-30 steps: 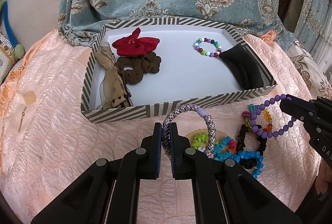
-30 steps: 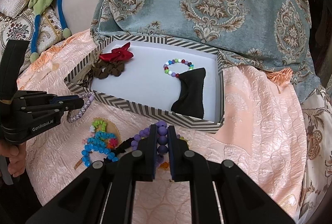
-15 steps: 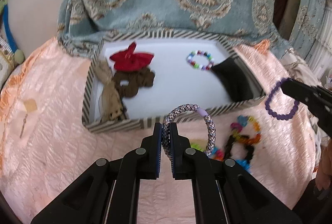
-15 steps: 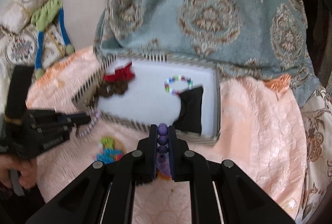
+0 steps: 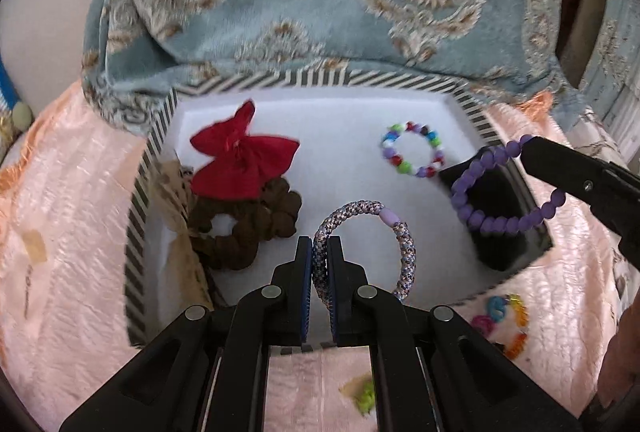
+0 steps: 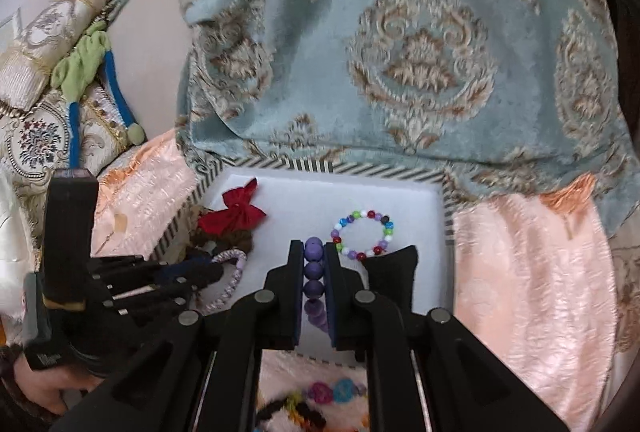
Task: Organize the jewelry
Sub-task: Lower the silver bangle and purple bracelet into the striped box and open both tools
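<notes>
Both hand-held grippers clenched: left (image 5: 319, 252) on braided bracelet (image 5: 402, 232), right (image 6: 313, 260) on purple beads (image 6: 313, 268); green headband (image 6: 82, 66) right view only.

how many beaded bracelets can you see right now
2. A multicoloured beaded bracelet lies flat on the white floor of the striped box. A purple round-bead bracelet hangs from the shut right gripper above the box. More may lie hidden in the blurred pile outside.

left tongs (image 5: 320, 268): clamped, angled down | right tongs (image 6: 314, 272): clamped, angled down
</notes>
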A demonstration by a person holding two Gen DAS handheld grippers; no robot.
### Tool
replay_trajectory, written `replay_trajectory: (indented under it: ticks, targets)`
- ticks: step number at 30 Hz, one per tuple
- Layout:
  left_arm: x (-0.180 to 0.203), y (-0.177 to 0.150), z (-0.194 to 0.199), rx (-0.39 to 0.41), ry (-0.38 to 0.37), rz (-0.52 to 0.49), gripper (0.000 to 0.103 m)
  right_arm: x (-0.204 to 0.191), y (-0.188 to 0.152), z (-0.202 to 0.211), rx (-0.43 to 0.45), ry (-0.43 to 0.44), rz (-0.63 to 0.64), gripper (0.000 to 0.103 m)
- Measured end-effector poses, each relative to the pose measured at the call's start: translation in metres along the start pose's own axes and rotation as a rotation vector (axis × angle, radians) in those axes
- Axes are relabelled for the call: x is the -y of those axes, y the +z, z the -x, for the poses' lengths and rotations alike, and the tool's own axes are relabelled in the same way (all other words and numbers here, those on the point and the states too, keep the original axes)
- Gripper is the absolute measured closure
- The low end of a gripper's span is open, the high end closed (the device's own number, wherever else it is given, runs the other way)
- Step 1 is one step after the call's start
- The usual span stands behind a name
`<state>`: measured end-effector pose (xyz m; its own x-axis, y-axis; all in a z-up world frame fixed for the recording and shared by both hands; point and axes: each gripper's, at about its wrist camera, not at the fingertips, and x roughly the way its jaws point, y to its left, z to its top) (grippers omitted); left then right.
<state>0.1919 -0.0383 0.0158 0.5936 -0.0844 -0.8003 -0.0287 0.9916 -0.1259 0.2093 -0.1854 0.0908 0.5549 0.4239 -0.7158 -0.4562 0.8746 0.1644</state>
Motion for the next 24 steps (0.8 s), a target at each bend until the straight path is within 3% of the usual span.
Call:
replay_trajectory:
  ticks: [12,19,24]
  targets:
    - [-0.005,-0.002,-0.032,-0.06,0.073,0.002,0.103,-0.005,0.008,-0.069,-0.094,0.087,-0.051,0.094]
    - [-0.002,-0.001,-0.034,-0.053,0.082,-0.002,0.103,0.025,-0.006,-0.105,-0.2,0.023,-0.122,0.094]
    - [-0.007,-0.001,-0.03,-0.047,0.056,0.029,0.102,0.034,-0.006,-0.1,-0.196,0.037,-0.14,0.087]
